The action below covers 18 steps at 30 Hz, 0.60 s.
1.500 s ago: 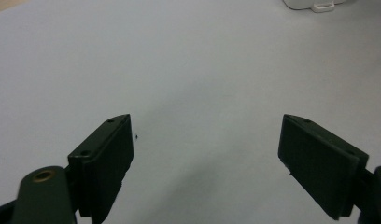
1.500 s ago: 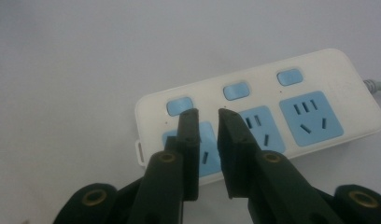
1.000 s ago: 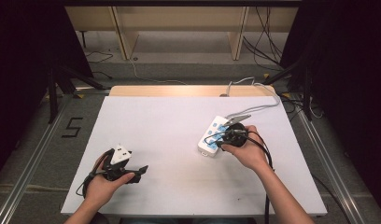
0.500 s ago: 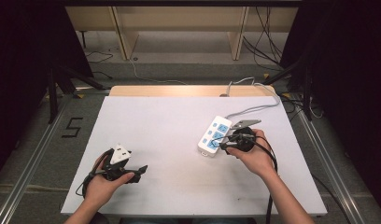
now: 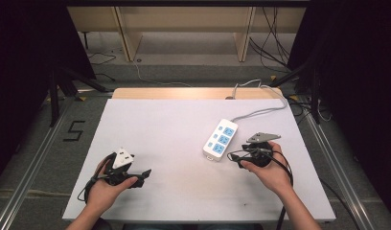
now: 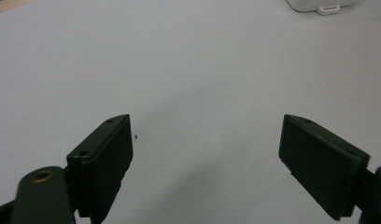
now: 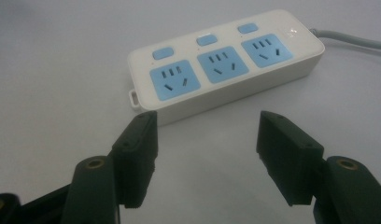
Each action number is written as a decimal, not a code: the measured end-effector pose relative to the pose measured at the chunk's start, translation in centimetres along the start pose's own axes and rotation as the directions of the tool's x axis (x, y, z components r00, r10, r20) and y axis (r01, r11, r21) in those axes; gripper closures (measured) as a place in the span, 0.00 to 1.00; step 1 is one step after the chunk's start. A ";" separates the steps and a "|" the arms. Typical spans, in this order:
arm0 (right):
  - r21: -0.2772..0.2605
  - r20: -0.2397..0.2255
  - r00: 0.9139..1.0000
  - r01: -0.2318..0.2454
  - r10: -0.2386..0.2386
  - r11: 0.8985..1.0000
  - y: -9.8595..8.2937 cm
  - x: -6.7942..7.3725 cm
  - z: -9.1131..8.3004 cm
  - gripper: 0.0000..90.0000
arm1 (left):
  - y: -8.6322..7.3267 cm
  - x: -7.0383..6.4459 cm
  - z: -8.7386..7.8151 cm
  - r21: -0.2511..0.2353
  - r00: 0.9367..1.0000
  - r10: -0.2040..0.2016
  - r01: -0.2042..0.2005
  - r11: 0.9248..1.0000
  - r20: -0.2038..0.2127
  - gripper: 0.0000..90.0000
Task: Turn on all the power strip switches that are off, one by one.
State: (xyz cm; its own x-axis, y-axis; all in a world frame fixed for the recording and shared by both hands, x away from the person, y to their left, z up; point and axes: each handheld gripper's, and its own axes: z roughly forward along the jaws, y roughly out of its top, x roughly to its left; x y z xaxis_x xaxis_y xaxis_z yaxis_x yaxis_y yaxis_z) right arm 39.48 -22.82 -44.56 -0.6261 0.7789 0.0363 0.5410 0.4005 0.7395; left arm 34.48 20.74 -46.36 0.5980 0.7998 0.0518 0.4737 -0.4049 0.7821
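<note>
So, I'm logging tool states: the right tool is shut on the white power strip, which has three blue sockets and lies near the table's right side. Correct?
Not quite. The right tool is open and holds nothing; in the right gripper view its jaws stand apart just short of the power strip. The rest holds: three blue sockets, lying near the right side of the table.

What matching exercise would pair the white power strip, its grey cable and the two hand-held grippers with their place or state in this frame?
Column one:
1. white power strip with three blue sockets
2. grey cable
3. left gripper
4. right gripper

Column two:
A. open, over bare white tabletop at the near left
B. open, close beside the strip's near end, not touching it
C. lying flat on the table's right half
D. running from the strip's far end toward the table's far edge

Pairs: 1-C, 2-D, 3-A, 4-B
</note>
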 end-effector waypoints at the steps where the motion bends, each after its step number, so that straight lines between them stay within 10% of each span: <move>1: -0.007 -0.002 1.000 -0.002 0.002 1.000 -0.3 0.0 -0.2 0.43 | 0.0 0.0 0.0 0.002 1.000 0.000 0.000 1.000 0.000 0.19; 18: -0.151 -0.020 0.999 -0.028 0.025 0.988 -3.8 0.7 -1.8 0.40 | 0.0 0.4 0.0 -0.002 1.000 0.003 -0.003 1.000 -0.009 0.19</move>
State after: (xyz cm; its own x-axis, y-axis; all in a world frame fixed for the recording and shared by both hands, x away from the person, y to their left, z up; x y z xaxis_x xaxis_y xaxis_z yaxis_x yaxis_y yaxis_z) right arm 35.97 -24.71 -46.12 -0.6238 0.7786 0.0684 0.4674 0.3014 0.8311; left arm 34.71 21.02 -46.35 0.5936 0.8025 0.0596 0.4705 -0.4062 0.7833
